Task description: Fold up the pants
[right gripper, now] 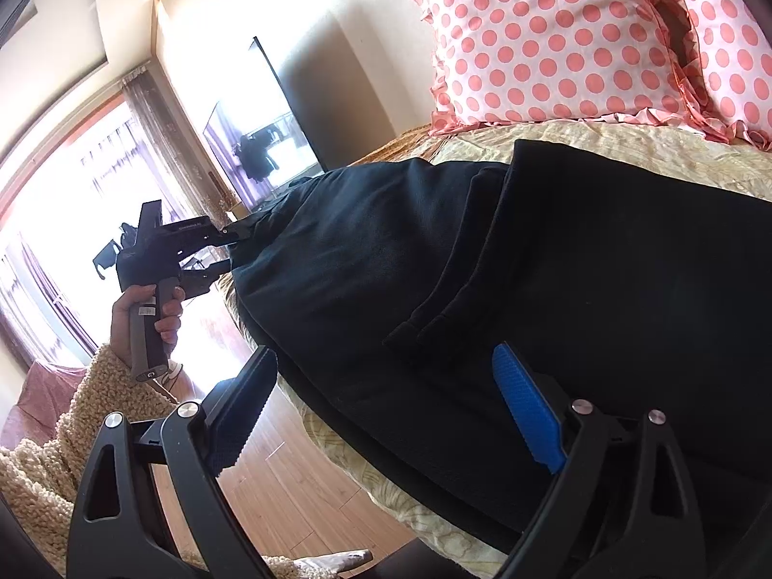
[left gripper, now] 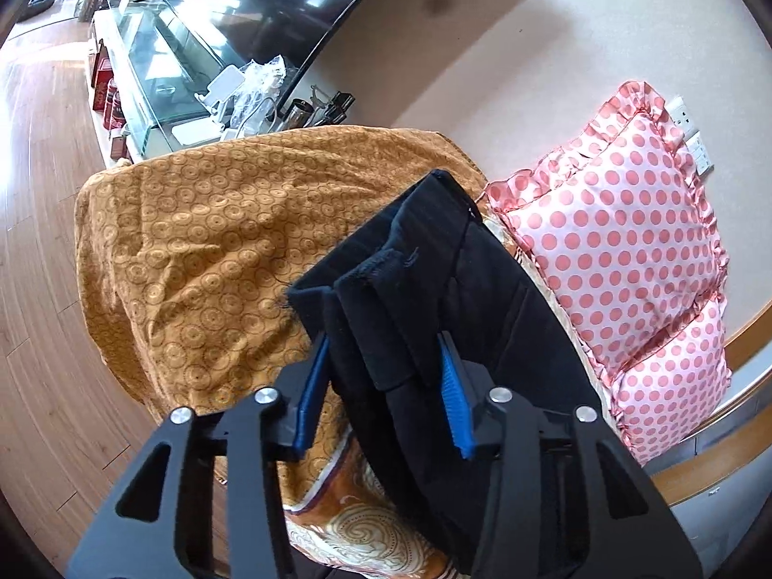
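The black pants (left gripper: pixel 434 289) lie folded in layers on a bed with an orange patterned cover (left gripper: pixel 202 241). My left gripper (left gripper: pixel 383 337) stands at the pants' near end, its blue pads either side of a thick fold of the cloth, jaws held apart by it. In the right wrist view the pants (right gripper: pixel 530 265) stretch across the bed, and the left gripper (right gripper: pixel 236 246) shows at their far left end, fingers on the cloth. My right gripper (right gripper: pixel 386 376) is open, wide apart over the pants' near edge, gripping nothing.
Pink polka-dot pillows (left gripper: pixel 622 251) lean on the wall at the bed's head, also in the right wrist view (right gripper: pixel 555 38). A glass TV stand (left gripper: pixel 159 77) with clutter stands beyond the bed. Wooden floor (left gripper: pixel 43 251) lies left of it. A bright window (right gripper: pixel 62 193) is at left.
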`<action>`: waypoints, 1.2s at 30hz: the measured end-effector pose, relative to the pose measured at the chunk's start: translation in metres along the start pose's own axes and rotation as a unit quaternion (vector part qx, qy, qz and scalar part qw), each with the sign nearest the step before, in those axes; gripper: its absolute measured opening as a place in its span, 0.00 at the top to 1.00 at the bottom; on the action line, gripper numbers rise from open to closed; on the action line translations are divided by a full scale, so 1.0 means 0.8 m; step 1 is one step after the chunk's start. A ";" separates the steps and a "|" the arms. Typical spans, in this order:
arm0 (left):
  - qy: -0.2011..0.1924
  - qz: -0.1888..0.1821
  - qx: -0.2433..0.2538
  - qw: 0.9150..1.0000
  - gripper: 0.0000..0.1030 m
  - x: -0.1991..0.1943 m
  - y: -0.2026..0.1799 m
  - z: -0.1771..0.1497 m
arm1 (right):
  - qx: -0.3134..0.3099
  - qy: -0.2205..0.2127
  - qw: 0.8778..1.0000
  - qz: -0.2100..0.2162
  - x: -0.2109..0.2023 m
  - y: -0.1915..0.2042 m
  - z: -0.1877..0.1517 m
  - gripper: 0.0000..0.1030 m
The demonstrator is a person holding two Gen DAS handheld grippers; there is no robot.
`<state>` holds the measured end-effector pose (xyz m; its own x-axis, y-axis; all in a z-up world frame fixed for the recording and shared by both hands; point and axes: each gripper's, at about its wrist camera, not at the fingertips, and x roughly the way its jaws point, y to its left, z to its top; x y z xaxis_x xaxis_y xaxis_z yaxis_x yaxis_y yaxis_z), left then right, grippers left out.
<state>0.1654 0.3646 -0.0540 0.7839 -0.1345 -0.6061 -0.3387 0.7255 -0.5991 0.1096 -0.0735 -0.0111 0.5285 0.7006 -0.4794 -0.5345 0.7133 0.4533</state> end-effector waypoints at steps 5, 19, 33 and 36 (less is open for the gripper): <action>-0.019 0.015 0.013 1.000 0.72 -0.007 -0.009 -0.004 | 0.002 -0.003 1.000 0.002 -0.005 -0.002 -0.001 0.10; -0.083 -0.026 0.122 0.989 0.76 -0.056 -0.116 -0.006 | 0.034 -0.044 0.998 -0.007 -0.048 -0.035 -0.007 0.10; -0.114 -0.109 0.265 0.951 0.76 -0.096 -0.300 -0.067 | 0.102 -0.112 0.988 -0.023 -0.122 -0.101 -0.019 0.10; -0.107 -0.141 0.293 0.939 0.76 -0.102 -0.341 -0.090 | 0.114 -0.130 0.984 -0.032 -0.142 -0.117 -0.022 0.10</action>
<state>0.1565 0.1292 0.1216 0.9072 -0.2846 -0.3099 0.1946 0.9368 -0.2909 0.0882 -0.2204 -0.0122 0.7236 0.6130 -0.3173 -0.3477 0.7208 0.5996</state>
